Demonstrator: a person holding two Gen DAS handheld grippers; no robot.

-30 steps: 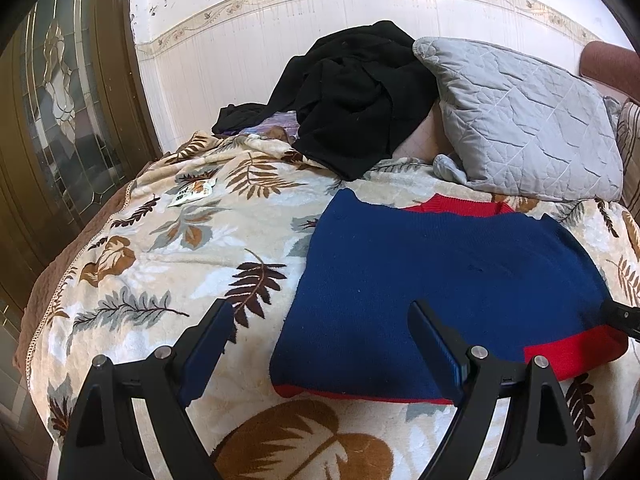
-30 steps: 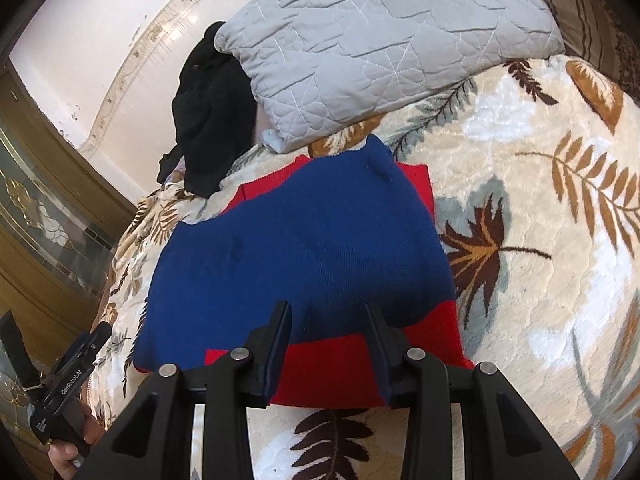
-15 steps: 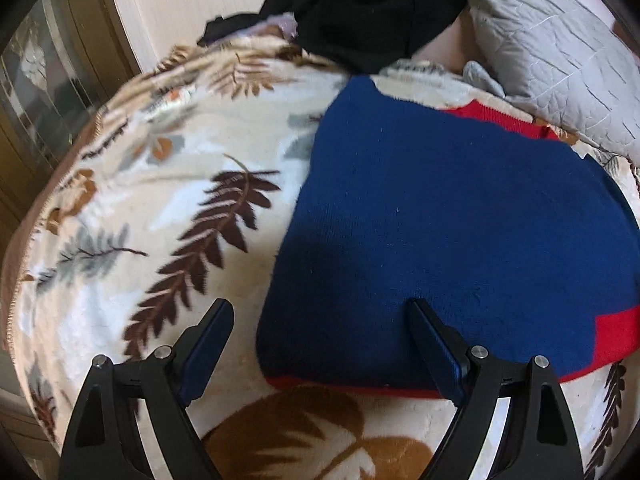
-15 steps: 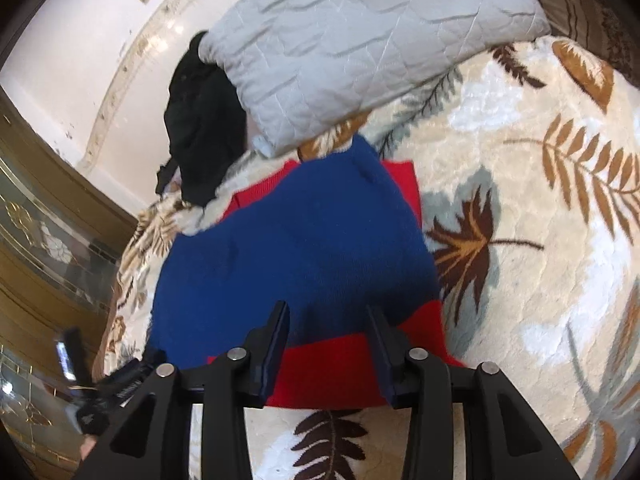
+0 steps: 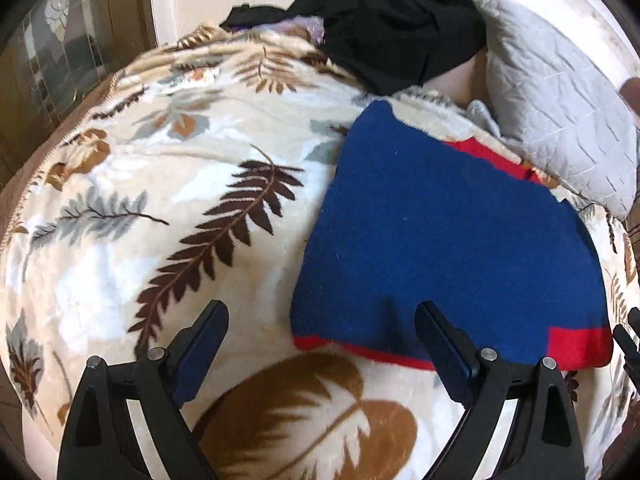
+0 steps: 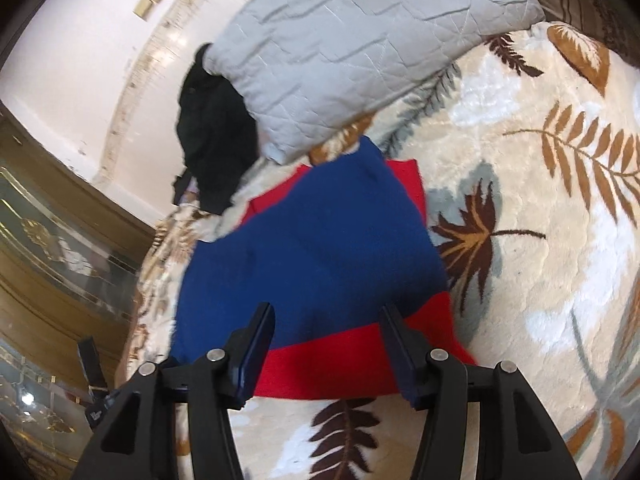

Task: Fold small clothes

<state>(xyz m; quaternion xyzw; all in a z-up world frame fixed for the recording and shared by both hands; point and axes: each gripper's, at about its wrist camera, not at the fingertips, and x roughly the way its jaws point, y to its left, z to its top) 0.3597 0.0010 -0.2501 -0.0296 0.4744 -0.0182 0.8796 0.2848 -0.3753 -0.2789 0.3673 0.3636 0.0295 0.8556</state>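
A small blue knit garment with red trim [image 5: 448, 236] lies folded flat on the leaf-patterned blanket [image 5: 168, 184]. It also shows in the right wrist view [image 6: 320, 256], with its red band nearest me. My left gripper [image 5: 320, 340] is open and empty, just above the garment's near left corner, its right finger over the red hem. My right gripper [image 6: 326, 344] is open and empty, with its fingers standing over the red band at the garment's near edge.
A grey quilted pillow [image 5: 560, 96] lies behind the garment, also in the right wrist view [image 6: 360, 48]. A heap of black clothes [image 5: 392, 20] sits at the back by the wall. A wood and glass door [image 6: 48, 248] stands to the left.
My left gripper has come down and closer to the garment's near left corner. My right gripper has opened wider and tilted over the red band. The garment has not moved.
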